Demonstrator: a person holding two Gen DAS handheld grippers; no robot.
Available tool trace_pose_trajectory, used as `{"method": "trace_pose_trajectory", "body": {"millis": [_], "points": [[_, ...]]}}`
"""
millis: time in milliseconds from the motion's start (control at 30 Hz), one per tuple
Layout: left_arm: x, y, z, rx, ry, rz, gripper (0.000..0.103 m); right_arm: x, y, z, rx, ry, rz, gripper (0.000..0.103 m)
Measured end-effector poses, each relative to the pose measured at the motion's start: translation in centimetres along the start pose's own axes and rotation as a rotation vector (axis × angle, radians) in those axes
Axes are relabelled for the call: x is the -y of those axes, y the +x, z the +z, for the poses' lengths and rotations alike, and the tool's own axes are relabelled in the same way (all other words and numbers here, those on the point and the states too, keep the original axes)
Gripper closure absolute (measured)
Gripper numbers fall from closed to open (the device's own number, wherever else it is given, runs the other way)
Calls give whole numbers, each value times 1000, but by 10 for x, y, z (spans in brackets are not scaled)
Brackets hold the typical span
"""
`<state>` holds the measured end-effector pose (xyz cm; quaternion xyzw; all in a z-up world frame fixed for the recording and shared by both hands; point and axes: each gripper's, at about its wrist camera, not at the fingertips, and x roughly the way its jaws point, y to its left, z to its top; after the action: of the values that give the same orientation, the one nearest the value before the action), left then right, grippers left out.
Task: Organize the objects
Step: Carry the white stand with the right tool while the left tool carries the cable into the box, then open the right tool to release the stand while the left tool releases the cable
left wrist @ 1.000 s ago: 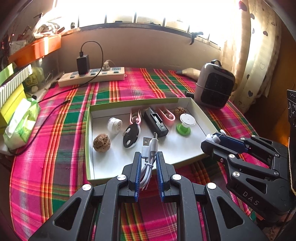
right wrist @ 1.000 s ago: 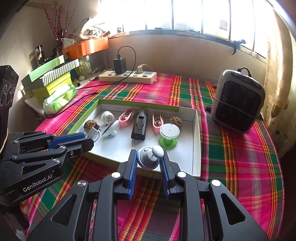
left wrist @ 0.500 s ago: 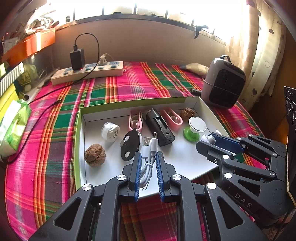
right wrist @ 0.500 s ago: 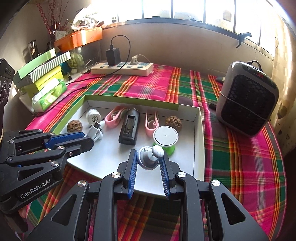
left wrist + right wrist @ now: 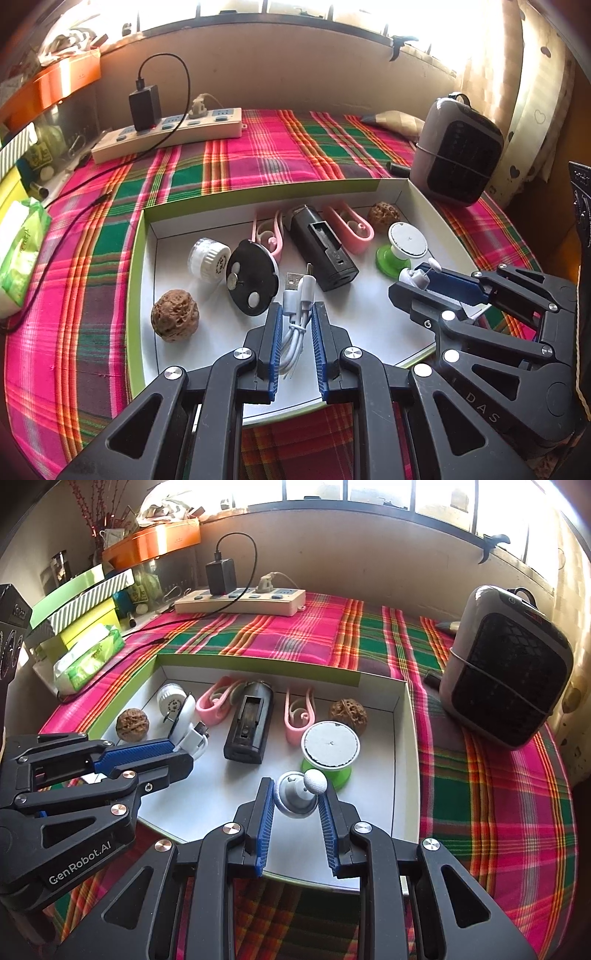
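My left gripper [image 5: 295,310] is shut on a coiled white USB cable [image 5: 296,314] and hangs over the front of a shallow white tray [image 5: 421,206] with green outer walls. My right gripper [image 5: 296,786] is shut on a small grey ball-head mount [image 5: 297,794], over the tray's front right, just in front of a green-based white disc holder [image 5: 330,744]. Inside the tray lie two walnuts [image 5: 174,313] [image 5: 348,710], a white round cap [image 5: 208,254], a black oval piece [image 5: 252,282], a black battery case [image 5: 323,249] and two pink clips [image 5: 299,712] [image 5: 216,703].
The tray sits on a pink and green plaid cloth [image 5: 258,147]. A power strip [image 5: 166,131] with a black charger stands at the back. A grey heater [image 5: 506,679] is at the right. Tissue pack [image 5: 88,657] and stacked boxes [image 5: 81,602] line the left edge.
Both grippers have moved forward and down over the tray, each keeping its grip. The tray's contents now look nearer and larger; nothing in the tray has shifted.
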<state>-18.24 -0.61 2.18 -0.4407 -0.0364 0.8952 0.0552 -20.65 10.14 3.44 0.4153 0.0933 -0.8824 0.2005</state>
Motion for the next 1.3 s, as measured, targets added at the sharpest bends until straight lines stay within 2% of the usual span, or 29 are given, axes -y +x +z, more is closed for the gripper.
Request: {"method": "trace_pose_trajectory", "body": {"millis": [367,1000,1033,1133,1300], "points": [[-3,8,0,-23,-9,9,88,-1,4,-1,2,-15,-38,78],[-3,8,0,-26,-9,16,88,1,5,-1,-2,-8,-49,77],[-3,8,0,-27,-8,17,87,1,5,-1,-3,-6,-51,77],[-4,8,0,-28,-8,22,84,2,4,-1,-3,9,-58,66],[-5,6,-1,-31,-18,42,81,2,2,-2,-2,16,-58,65]]}}
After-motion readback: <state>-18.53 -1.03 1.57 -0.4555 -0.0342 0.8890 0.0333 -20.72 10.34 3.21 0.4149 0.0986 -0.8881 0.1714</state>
